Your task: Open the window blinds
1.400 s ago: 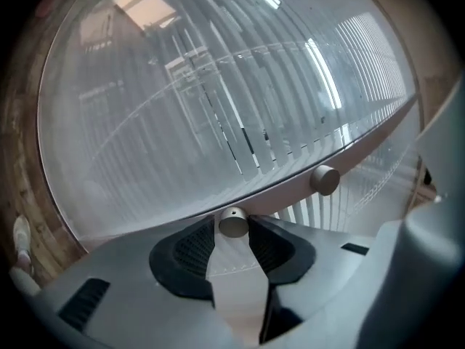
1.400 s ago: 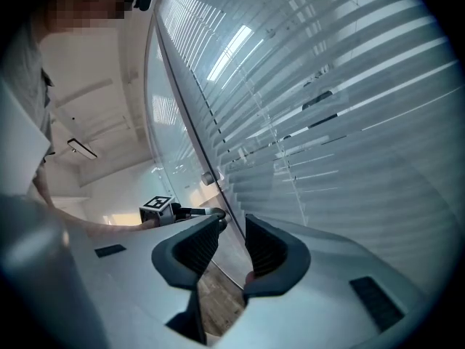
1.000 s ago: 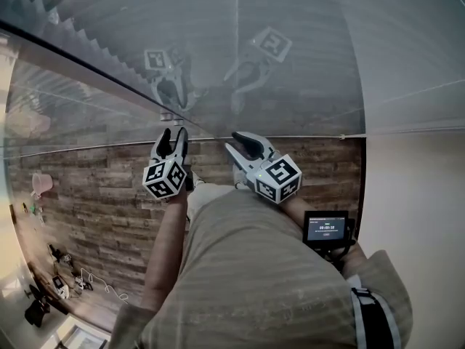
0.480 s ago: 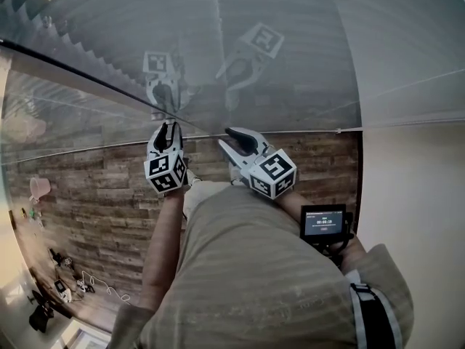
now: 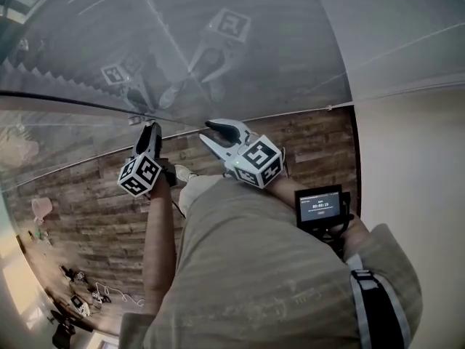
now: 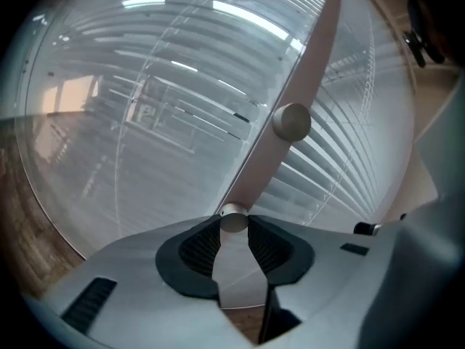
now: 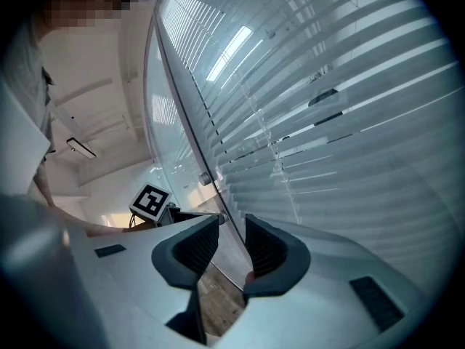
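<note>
Head view: blinds [image 5: 247, 64] hang behind the glass wall [image 5: 87, 133] in front of me; left tool [image 5: 150, 129] is up at the glass, right tool [image 5: 213, 134] just beside it.
Left gripper view: my jaws have just been closing and pinch the small metal knob [image 6: 233, 221] by the frame strip [image 6: 287, 86]; looks hard, smooth and slippery; I'd grip its rim squarely and turn gently.
Right gripper view: jaws apart, nothing held.
</note>
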Demonstrator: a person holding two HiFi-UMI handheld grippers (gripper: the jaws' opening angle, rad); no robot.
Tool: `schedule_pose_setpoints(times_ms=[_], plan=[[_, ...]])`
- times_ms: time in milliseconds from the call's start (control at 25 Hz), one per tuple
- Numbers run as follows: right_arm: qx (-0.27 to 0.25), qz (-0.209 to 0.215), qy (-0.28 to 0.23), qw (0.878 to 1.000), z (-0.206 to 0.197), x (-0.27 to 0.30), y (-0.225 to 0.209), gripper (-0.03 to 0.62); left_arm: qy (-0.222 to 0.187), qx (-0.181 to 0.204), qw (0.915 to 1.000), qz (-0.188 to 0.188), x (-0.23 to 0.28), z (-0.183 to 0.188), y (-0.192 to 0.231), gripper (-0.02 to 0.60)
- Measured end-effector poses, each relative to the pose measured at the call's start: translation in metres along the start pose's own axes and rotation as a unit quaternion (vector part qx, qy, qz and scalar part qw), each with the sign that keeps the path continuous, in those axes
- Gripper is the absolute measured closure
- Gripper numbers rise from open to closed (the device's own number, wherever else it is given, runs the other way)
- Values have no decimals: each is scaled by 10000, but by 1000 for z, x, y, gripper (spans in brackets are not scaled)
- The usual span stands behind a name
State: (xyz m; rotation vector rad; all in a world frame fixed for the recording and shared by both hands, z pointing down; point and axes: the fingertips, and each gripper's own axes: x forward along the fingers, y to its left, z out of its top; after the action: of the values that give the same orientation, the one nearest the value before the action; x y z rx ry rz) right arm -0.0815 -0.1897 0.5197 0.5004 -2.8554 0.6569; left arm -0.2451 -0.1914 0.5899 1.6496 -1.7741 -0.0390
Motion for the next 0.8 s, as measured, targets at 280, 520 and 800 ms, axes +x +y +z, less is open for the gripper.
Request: schedule_pose_setpoints(times_ms=[280,520,800], plan=[[-14,32,-18,10000,0,0,2,493,-80,-1043,9936,-434,1,-2,-1,448],[-23,45,-25,10000,0,0,3,493,-152,-1614,9836,-786,1,-3,-1,448],[-27,52,-8,10000,-3,-1,3,493,-230,-2072,9725,-1043,3,-6,-2,448]])
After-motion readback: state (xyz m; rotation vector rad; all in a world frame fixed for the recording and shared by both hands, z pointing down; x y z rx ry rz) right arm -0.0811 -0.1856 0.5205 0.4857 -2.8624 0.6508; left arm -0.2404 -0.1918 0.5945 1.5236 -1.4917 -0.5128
